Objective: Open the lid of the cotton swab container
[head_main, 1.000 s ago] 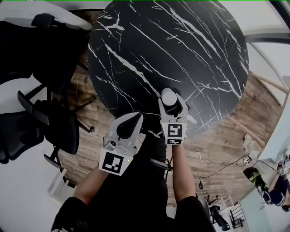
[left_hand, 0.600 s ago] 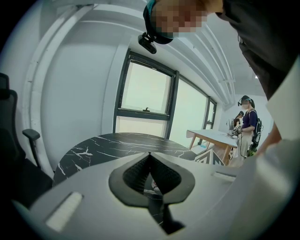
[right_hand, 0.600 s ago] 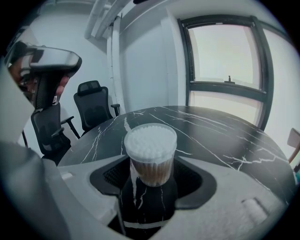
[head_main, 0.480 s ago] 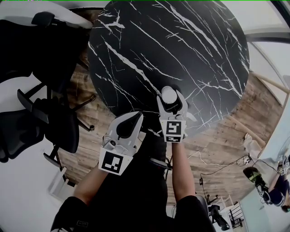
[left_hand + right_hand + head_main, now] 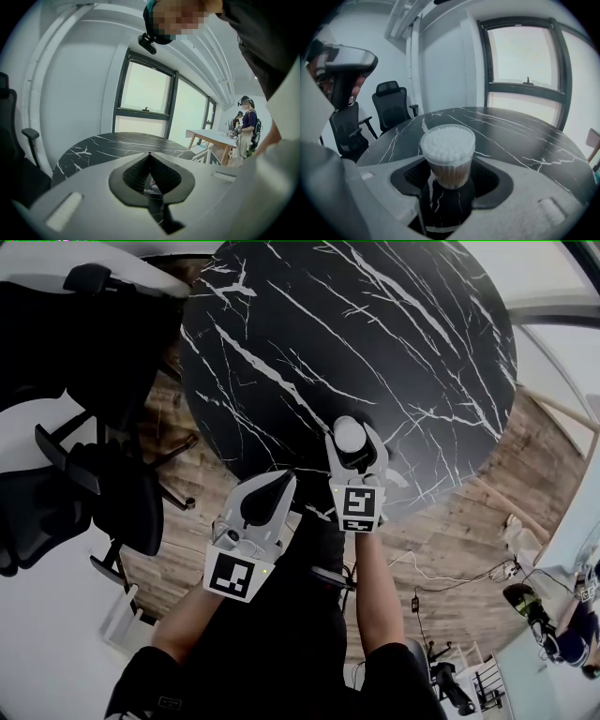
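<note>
2 grippers show, and almost nothing has moved in the last second. Your right gripper (image 5: pixel 353 448) has crept a touch farther over the table (image 5: pixel 375 334), carrying the container (image 5: pixel 349 435) with it. Your left gripper (image 5: pixel 278 480) stays where it was, near the table's edge above your lap, jaws pressed together on nothing.

The right jaws are clamped on the container's lower sides, with a dark ribbed pad (image 5: pixel 411 176) on each side. The container is a small clear round tub, upright and packed with swabs. White cotton tips fill its top, and tan sticks show through the wall below. It sits above the near rim of the table, near the left gripper.

The table is round, glossy black with thin white veins, like marble. Both grippers have pale grey shells, and each carries 1 marker cube. Black chairs (image 5: pixel 84 362) stand at the left on a wood-plank floor (image 5: pixel 469 521).

You cannot tell whether a clear lid covers the tips. The jaws hide the tub's base, so you cannot tell whether it touches the table.
</note>
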The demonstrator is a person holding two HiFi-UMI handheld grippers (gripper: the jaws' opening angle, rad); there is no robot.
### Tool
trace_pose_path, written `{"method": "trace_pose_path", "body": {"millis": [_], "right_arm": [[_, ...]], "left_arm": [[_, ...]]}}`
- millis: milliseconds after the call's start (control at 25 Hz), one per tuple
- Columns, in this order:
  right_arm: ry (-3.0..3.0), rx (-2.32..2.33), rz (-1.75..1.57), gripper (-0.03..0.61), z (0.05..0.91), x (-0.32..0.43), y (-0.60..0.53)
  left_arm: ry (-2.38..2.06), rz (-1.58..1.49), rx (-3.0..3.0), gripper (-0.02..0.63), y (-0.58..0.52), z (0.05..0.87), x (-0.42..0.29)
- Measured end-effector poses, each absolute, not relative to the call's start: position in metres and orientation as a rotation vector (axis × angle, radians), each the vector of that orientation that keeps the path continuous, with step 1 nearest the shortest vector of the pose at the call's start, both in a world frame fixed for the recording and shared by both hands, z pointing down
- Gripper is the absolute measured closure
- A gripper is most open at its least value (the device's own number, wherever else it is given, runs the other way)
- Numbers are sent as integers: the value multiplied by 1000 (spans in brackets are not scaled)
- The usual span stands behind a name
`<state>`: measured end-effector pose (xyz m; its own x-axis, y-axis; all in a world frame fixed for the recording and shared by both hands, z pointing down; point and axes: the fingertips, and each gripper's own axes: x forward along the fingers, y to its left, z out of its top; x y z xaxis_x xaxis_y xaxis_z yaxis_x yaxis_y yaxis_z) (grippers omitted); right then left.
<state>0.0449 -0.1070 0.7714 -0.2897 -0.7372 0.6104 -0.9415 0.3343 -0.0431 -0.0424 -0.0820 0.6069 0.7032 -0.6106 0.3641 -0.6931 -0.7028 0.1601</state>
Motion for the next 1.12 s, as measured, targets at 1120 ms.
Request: {"method": "trace_pose_path", "body": {"millis": [1120], "right_arm": [[-2165, 1343, 593, 324, 753, 38, -81]], "left_arm": [[-1027, 434, 2662, 617, -81, 604, -46]]}}
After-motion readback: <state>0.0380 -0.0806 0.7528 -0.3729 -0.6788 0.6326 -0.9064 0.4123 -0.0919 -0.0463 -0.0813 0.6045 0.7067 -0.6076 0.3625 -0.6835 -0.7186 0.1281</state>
